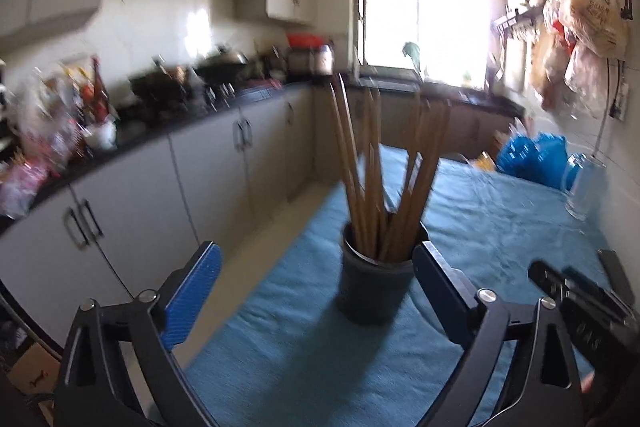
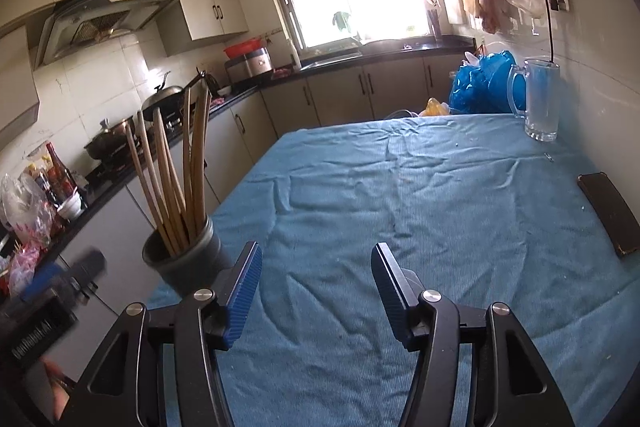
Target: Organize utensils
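A dark round cup (image 1: 374, 283) stands near the left edge of the blue-clothed table (image 1: 500, 219). Several wooden chopsticks (image 1: 376, 171) stand upright in it, fanned out. My left gripper (image 1: 316, 267) is open and empty, just short of the cup, which sits between the finger lines nearer the right finger. In the right wrist view the cup (image 2: 188, 259) and chopsticks (image 2: 176, 167) are at the left. My right gripper (image 2: 316, 263) is open and empty over bare cloth, to the right of the cup.
A glass mug (image 2: 540, 99) and blue plastic bags (image 2: 480, 83) stand at the table's far right. A dark phone (image 2: 608, 215) lies at the right edge. A kitchen counter (image 2: 168, 147) with pots and bottles runs along the left, across a narrow aisle.
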A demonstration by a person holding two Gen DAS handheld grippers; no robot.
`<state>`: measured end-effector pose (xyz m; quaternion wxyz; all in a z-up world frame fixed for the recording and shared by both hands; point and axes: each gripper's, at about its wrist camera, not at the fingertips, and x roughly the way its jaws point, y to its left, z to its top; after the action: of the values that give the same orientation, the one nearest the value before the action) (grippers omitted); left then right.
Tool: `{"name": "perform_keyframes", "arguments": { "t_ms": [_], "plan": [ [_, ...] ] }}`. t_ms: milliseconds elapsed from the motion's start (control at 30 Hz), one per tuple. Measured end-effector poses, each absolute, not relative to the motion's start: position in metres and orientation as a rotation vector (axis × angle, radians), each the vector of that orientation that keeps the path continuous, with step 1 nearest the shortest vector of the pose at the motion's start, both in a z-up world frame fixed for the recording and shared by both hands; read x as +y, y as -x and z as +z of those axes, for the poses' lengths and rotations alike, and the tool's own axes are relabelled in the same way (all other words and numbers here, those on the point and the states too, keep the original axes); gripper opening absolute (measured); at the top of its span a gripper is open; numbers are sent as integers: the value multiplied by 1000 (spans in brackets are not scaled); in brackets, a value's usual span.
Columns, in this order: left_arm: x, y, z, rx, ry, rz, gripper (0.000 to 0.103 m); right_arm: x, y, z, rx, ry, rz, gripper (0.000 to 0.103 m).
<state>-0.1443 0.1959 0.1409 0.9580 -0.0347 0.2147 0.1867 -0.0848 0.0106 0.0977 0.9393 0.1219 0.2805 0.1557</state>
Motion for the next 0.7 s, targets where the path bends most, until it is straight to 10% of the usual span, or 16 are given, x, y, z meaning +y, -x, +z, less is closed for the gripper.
{"name": "perform_keyframes", "arguments": {
  "t_ms": [700],
  "plan": [
    [184,174,144,373,24,316,103,17,122,98,501,-160,259,68]
  ]
}}
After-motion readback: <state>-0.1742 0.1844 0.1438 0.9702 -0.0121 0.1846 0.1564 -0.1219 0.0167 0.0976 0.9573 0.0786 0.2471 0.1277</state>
